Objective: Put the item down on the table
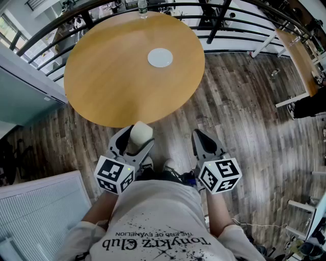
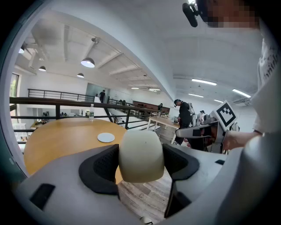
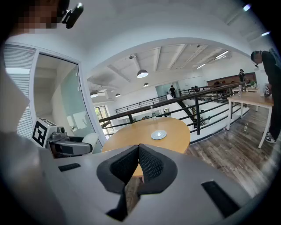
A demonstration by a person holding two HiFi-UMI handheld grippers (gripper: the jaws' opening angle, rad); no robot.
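Left gripper [image 1: 133, 144], lower centre of the head view, grips a cream rounded item [image 1: 141, 133] just below the round wooden table [image 1: 102, 81]; right gripper [image 1: 202, 141] sits alongside. Left gripper view: jaws clamp the item at frame centre. Right gripper view: jaws pressed together, nothing between.

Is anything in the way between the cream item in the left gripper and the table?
Nothing visible. The left gripper holds the cream item just short of the table, whose near side is bare. A white disc lies mid-table, a bottle at the far rim.
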